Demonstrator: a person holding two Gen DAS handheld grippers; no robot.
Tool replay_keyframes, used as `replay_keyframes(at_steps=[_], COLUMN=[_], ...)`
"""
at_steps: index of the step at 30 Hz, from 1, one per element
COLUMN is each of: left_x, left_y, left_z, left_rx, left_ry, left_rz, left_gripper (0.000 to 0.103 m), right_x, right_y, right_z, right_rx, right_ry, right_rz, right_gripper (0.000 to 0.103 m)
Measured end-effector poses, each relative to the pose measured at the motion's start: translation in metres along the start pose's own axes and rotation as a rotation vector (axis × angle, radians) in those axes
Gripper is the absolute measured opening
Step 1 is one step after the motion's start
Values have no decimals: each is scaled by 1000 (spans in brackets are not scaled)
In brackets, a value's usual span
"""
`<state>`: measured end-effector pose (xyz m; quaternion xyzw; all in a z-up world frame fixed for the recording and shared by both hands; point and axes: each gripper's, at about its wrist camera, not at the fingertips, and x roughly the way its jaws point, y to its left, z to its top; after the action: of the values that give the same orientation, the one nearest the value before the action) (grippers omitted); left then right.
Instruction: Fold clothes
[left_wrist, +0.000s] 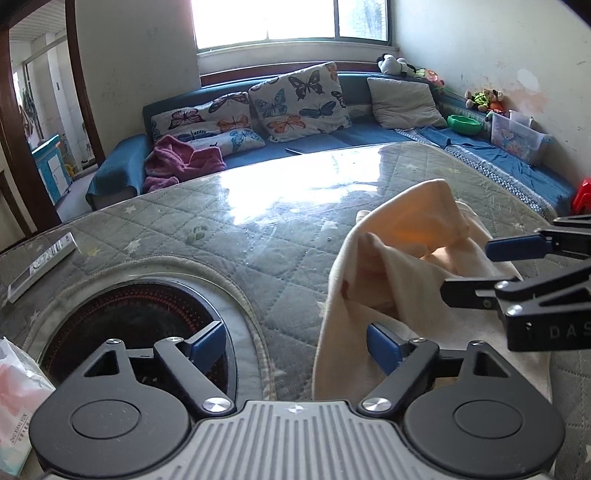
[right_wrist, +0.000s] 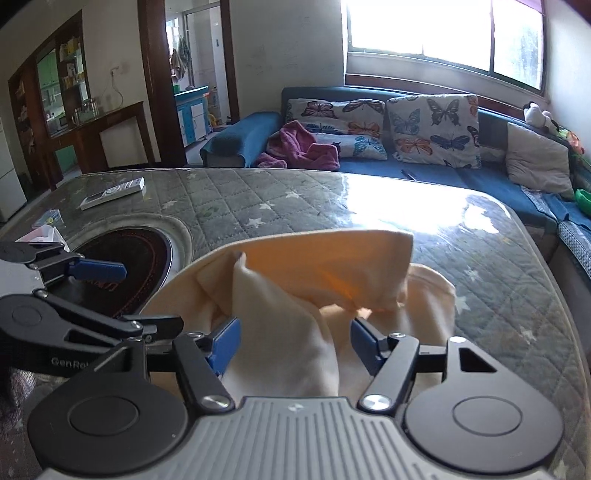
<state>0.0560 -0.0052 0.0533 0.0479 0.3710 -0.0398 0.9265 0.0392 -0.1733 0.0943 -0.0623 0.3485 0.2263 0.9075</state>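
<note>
A cream garment (left_wrist: 391, 273) lies crumpled on the quilted table (left_wrist: 229, 236), with one fold raised into a peak. In the left wrist view my left gripper (left_wrist: 295, 343) is open over the table. Its right finger (left_wrist: 384, 345) is at the garment's left edge and nothing sits between the fingers. My right gripper (left_wrist: 469, 271) comes in from the right, open, over the cloth. In the right wrist view the right gripper (right_wrist: 294, 343) is open with bunched cream garment (right_wrist: 295, 295) rising between its spread fingers. The left gripper (right_wrist: 151, 295) is open at the left.
A round black cooktop (left_wrist: 136, 325) is set into the table at the left. A white remote (left_wrist: 40, 266) lies at the far left and a tissue pack (left_wrist: 18, 398) sits near the front edge. A blue sofa (left_wrist: 354, 134) with butterfly cushions and a pink garment (left_wrist: 177, 162) stands beyond the table.
</note>
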Motion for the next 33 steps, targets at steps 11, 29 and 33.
replay_keyframes(at_steps=[11, 29, 33], left_x=[12, 18, 20], left_y=[3, -6, -11], left_z=[6, 11, 20], left_rx=[18, 32, 55], left_ry=[2, -12, -25], left_rz=[-19, -60, -67], left_gripper=[77, 65, 66], right_x=[42, -27, -57], right_y=[15, -33, -54], right_z=[22, -9, -24], right_rx=[-40, 64, 116], right_ry=[20, -104, -133], right_rz=[88, -83, -134], right_gripper=[45, 5, 5])
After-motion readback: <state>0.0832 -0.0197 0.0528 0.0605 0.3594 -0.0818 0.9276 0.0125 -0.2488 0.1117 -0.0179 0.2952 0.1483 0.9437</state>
